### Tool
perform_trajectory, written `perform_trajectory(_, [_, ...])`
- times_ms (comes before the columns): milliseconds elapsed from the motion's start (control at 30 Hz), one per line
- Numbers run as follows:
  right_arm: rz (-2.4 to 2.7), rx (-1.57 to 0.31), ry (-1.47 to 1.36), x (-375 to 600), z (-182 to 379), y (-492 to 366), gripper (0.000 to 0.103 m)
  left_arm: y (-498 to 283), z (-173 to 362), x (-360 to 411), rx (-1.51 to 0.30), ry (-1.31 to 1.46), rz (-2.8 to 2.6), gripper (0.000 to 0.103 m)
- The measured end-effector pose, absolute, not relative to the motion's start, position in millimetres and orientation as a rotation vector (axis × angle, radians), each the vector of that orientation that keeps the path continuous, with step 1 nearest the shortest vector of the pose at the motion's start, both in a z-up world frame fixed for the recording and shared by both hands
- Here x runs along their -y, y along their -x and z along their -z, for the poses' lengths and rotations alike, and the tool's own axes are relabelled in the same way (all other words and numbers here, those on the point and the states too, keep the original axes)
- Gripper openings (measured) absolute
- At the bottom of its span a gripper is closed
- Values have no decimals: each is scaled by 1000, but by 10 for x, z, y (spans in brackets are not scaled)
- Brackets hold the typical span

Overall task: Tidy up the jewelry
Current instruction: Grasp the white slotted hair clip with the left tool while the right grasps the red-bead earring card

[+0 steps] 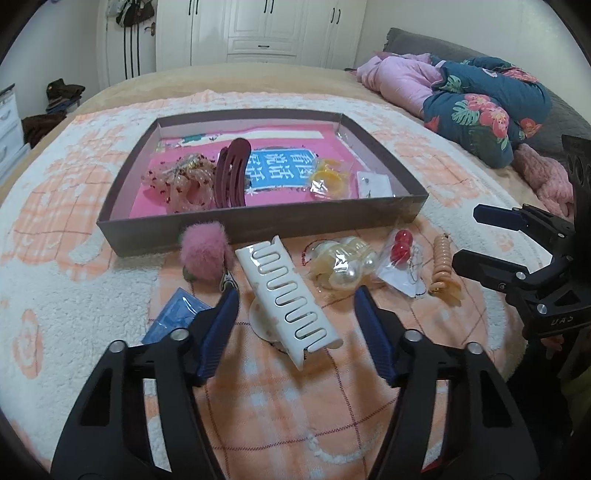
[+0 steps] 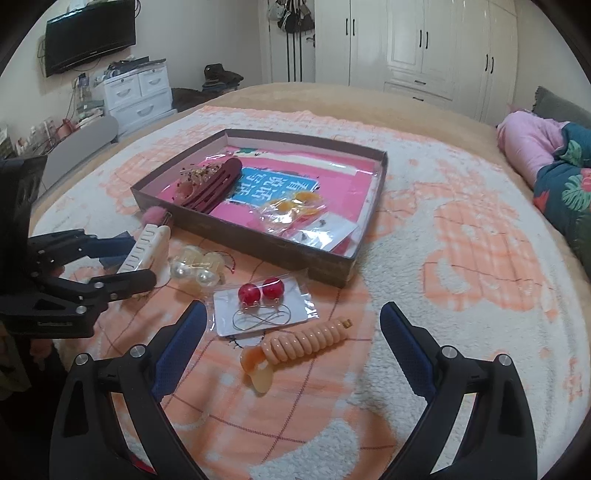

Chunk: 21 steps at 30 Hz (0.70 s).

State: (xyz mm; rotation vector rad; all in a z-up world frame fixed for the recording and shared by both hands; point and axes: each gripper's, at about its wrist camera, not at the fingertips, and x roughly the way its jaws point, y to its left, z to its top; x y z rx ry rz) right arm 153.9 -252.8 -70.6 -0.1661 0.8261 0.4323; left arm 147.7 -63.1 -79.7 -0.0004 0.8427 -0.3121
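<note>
- The white clip (image 1: 286,301) lies on the blanket (image 1: 92,295) between the two blue pads of the left gripper (image 1: 295,306). The pads stand on each side of it, not touching it; the jaws are half open.
- Just past the left fingertip is a pink pompom (image 1: 204,249), and beside the left finger lies a blue packet (image 1: 173,314).
- Ahead and to the right of this gripper lie the pearl clip (image 1: 341,271), the bag with red earrings (image 1: 400,258) and the peach clip (image 1: 443,267).
- The right gripper (image 2: 293,325) stands wide open and holds nothing. The peach clip (image 2: 295,347) lies between its fingers, and the earrings bag (image 2: 260,304) is just ahead.
- Behind all these things stands the shallow brown box (image 1: 258,221). In it lie a dark red clip (image 1: 231,177), a pink scrunchie (image 1: 181,181) and yellow rings (image 1: 327,181) on a pink book.
- The blanket is white and orange and covers a beige bed (image 1: 221,79).
- To the right of the grippers lies a pile of bedding (image 1: 472,99), pink and flowered.
- Far behind stand white wardrobes (image 1: 266,29). To the far left in the right wrist view hangs a TV (image 2: 88,35) above white drawers (image 2: 136,92).
</note>
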Motion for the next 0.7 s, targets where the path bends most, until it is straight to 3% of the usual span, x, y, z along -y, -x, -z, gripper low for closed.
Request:
perform_trajectory(200, [-486, -858, 212, 2377, 783, -1609, 92, -1512, 900, 611, -882, 14, 319, 23])
perform_trajectory(700, [-566, -1005, 272, 2100, 1111, -1889, 91, -1462, 767, 555, -827, 54, 354, 20])
